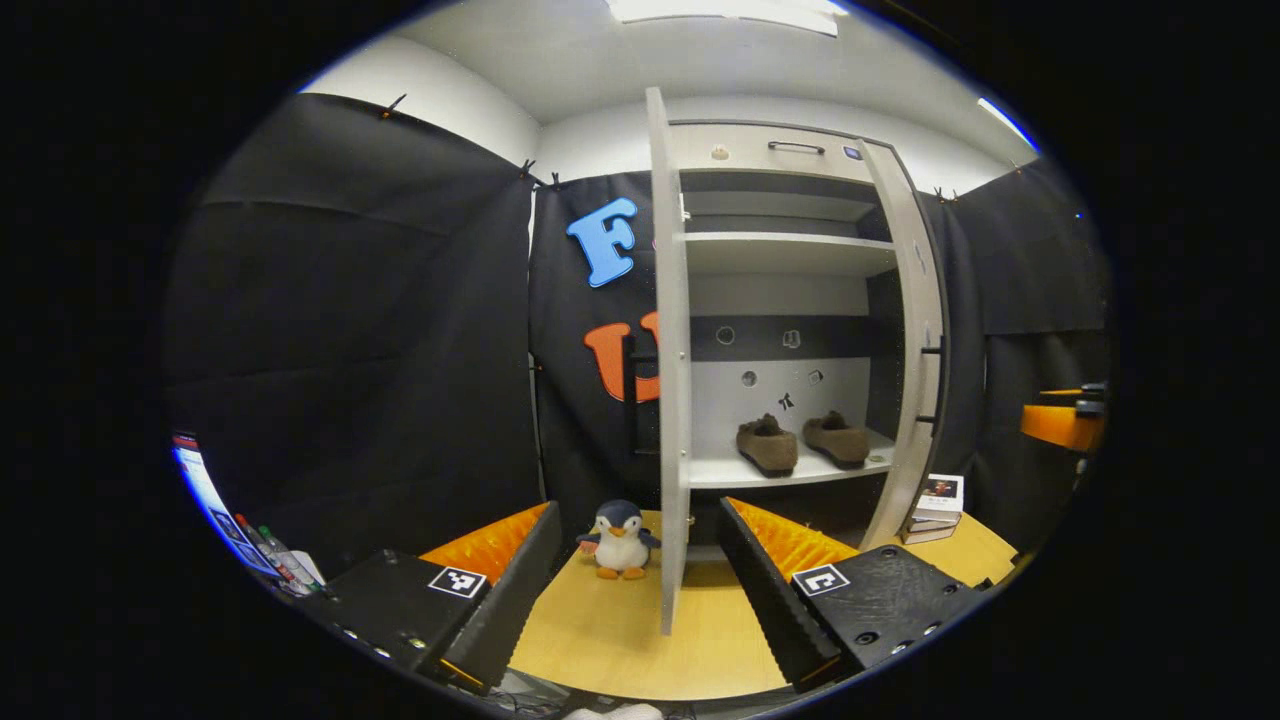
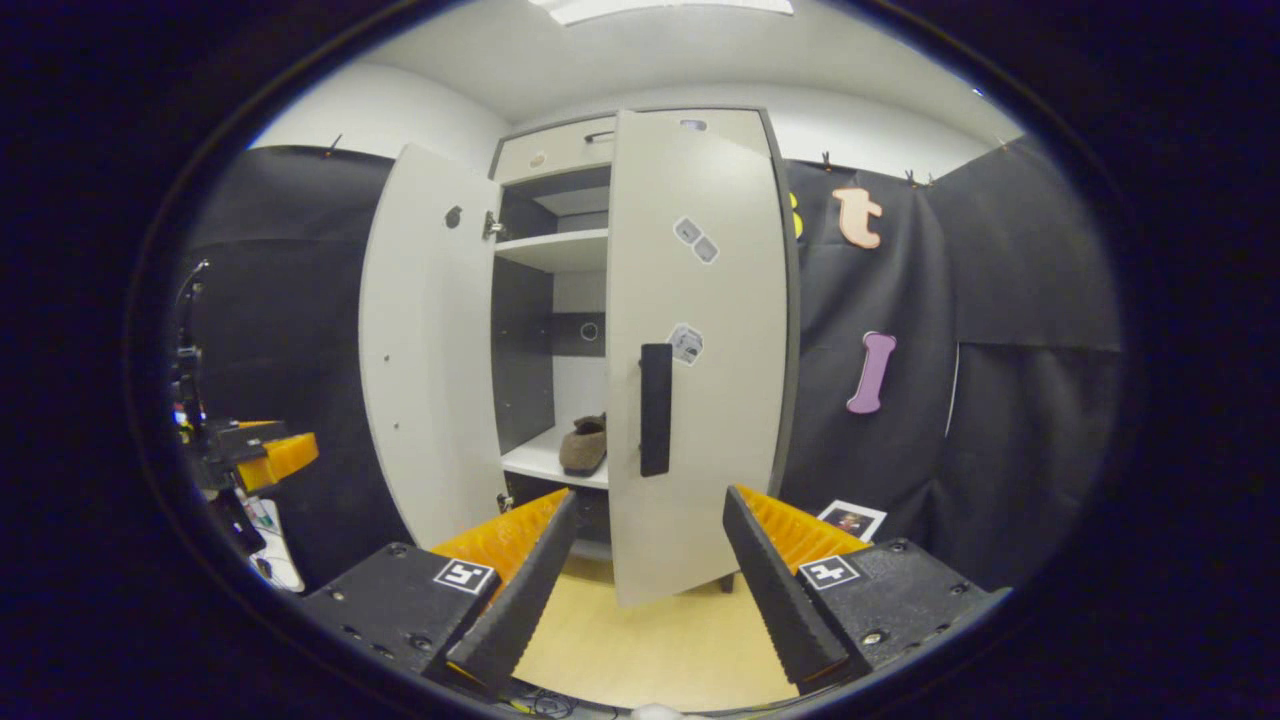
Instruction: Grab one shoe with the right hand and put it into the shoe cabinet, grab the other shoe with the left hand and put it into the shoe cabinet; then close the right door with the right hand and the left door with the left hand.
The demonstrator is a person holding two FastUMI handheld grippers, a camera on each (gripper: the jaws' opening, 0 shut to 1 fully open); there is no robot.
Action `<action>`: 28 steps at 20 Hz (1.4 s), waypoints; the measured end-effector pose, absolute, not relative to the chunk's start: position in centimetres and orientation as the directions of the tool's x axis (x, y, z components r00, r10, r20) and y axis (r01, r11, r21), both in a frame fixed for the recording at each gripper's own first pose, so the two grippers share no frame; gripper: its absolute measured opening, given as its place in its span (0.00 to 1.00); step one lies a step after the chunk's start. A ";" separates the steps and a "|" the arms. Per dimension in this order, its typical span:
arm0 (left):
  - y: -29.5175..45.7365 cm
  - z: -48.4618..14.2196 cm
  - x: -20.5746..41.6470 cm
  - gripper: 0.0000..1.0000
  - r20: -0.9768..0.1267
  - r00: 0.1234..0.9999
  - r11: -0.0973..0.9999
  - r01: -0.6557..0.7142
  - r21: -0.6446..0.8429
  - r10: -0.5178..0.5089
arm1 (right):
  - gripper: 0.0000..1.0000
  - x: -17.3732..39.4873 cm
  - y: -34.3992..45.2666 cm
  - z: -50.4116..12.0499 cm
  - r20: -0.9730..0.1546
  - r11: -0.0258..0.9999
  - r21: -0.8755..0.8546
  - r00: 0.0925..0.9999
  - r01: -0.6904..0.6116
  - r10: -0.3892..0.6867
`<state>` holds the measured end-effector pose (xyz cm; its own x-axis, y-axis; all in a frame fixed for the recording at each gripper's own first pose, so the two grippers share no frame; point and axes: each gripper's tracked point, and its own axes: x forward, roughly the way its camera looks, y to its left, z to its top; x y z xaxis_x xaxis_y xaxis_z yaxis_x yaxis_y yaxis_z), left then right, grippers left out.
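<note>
Shoes: left shoe [image 1: 767, 445] and right shoe [image 1: 838, 438], brown slippers, side by side on the lower shelf [image 1: 720, 470] of the shoe cabinet [image 1: 780, 150], toes toward the opening; the placing steps look finished.
Left door: left door [image 1: 672, 380] stands swung out, edge-on in the left gripper view, directly ahead of the left tongs [image 1: 635, 585].
Right door: right door [image 2: 695, 330] is partly closed, its face and dark handle [image 2: 655, 410] turned toward the right tongs [image 2: 650, 580]; judged mid-closing or about to be pushed.
Left tongs: open, holding nothing, well apart from the cabinet.
Right tongs: open, empty, lined up with the right door's lower edge, not visibly touching it.
Surface: light wooden surface [image 1: 620, 640] under the cabinet carries a penguin toy [image 1: 620, 540] just beside the left door and books [image 1: 935, 510] beside the right door [image 1: 915, 340].
Next: doors need pushing shut, right first.
</note>
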<state>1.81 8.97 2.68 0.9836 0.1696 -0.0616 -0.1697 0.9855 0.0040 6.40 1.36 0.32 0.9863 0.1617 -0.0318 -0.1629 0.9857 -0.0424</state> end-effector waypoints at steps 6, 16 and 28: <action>15.9 3.4 8.1 0.94 -0.044 0.977 0.977 -0.209 0.033 0.210 | 0.96 1.0 1.3 -3.1 -0.083 0.996 -0.041 0.993 -0.082 0.078; 17.7 5.4 14.4 0.95 -0.019 0.973 0.972 -0.226 0.071 0.228 | 0.96 -2.5 -2.0 -3.9 -0.092 0.999 -0.003 0.995 0.035 -0.035; 16.8 5.4 14.3 0.88 -0.004 0.967 0.965 -0.255 0.066 0.256 | 0.96 -2.7 -3.3 -4.2 -0.110 0.999 0.015 0.994 0.030 -0.028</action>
<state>14.28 16.77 5.44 0.9667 0.2560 -0.0038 -0.2552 0.9646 0.0665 -2.71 -3.29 -4.19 0.9935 -0.0278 -0.1101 0.0296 0.9994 0.0152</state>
